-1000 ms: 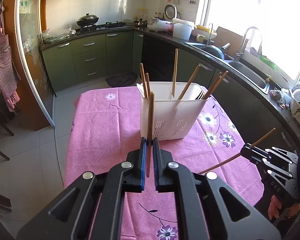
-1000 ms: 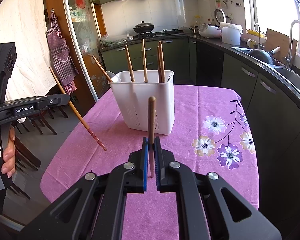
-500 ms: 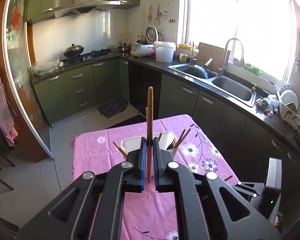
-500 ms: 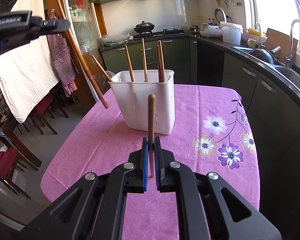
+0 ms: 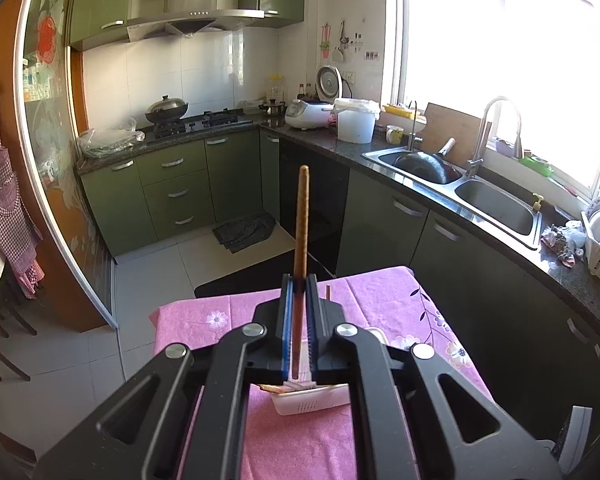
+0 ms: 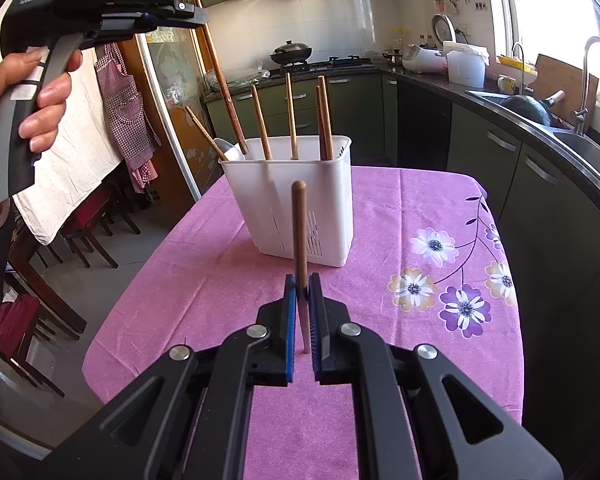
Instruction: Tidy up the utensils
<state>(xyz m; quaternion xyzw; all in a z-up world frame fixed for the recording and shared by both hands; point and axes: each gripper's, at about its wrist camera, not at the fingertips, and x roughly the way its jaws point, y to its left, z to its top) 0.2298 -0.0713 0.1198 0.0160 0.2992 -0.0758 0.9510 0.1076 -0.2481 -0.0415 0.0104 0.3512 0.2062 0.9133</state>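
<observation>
Both grippers' fingers pinch a chopstick [image 5: 301, 220]; I lower the left gripper [image 5: 299, 320] tip-first, vertically, into the holder [image 6: 288, 200].

The left gripper [image 6: 192, 10], held up at the far left of the right wrist view, carries white lettering reading "GenRobot.AI" along the top of its black body; farther back on the curve of that body, above the handle, stand two smaller slanted lines of white print, too small to read surely; the range hood [image 5: 196, 12] on the far wall in the left wrist view bears a small dark brand mark on its steel chimney, too blurred to read; no other text, number or sign can be read.
</observation>
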